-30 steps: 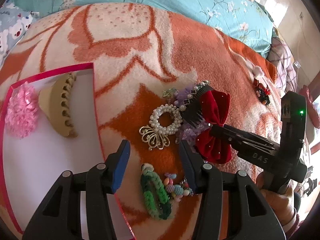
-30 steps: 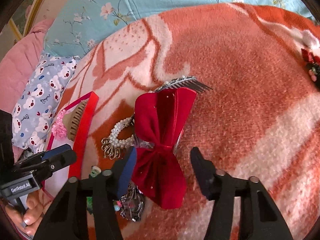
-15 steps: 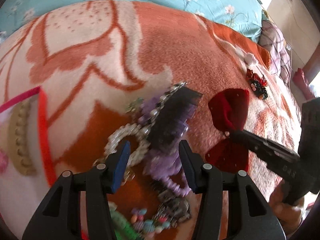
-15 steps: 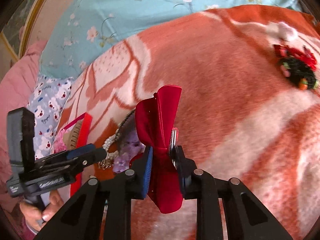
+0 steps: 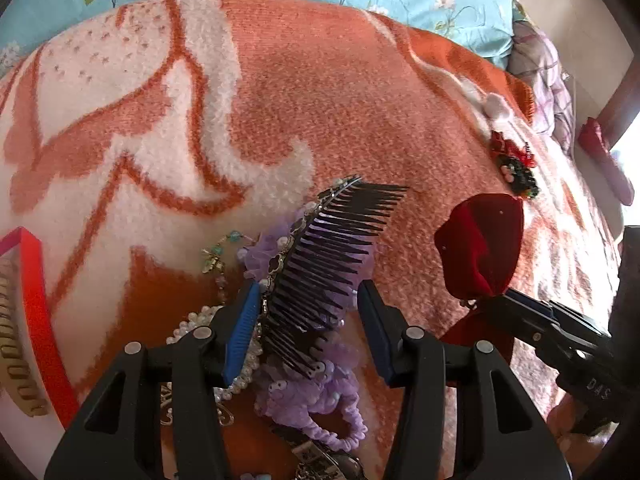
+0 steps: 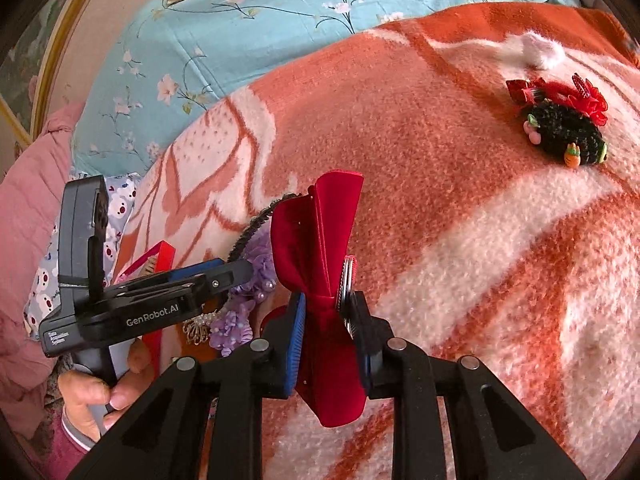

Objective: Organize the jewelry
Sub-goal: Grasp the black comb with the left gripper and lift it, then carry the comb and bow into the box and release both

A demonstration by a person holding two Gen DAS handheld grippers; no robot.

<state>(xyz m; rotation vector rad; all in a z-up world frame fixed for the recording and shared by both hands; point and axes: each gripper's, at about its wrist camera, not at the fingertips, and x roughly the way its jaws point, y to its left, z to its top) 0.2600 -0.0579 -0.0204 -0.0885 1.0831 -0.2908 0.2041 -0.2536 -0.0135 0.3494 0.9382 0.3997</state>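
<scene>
Fuzzy orange-and-cream blanket (image 5: 304, 92) covers the bed, woolly pile, curved leaf pattern; pale blue floral sheet (image 6: 256, 20) beyond it, far ahead of both jaws. Right gripper (image 6: 329, 334) jaws clamped on a red velvet bow (image 6: 320, 248), pinched at its knot, bow standing upright and lifted clear of the blanket, metal clip at its back against the right jaw. Left gripper (image 5: 306, 328) jaws apart, nothing pressed; between them lies a black plastic comb (image 5: 332, 256) with long thin teeth and a beaded spine, tilted, resting on a purple frilly scrunchie (image 5: 316, 404). Just left of the left jaws: a pearl bead ring (image 5: 200, 320), and ahead-left a small green bead chain (image 5: 218, 250). Red-edged box rim (image 5: 38, 300) far left of the left jaws, tan toothed claw clip (image 5: 12, 340) inside it.

Left view only: comb teeth, pearls, claw clip. Right view only: person's hand (image 6: 94, 396) gripping the left tool's handle, bear-print pillow (image 6: 120, 208), pink quilt at left. Black fuzzy hair tie with red ribbon (image 6: 564, 124) far ahead-right of the right jaws, well apart; white pompom (image 6: 540, 52) beyond it. Bow blocks part of the comb in the right view.
</scene>
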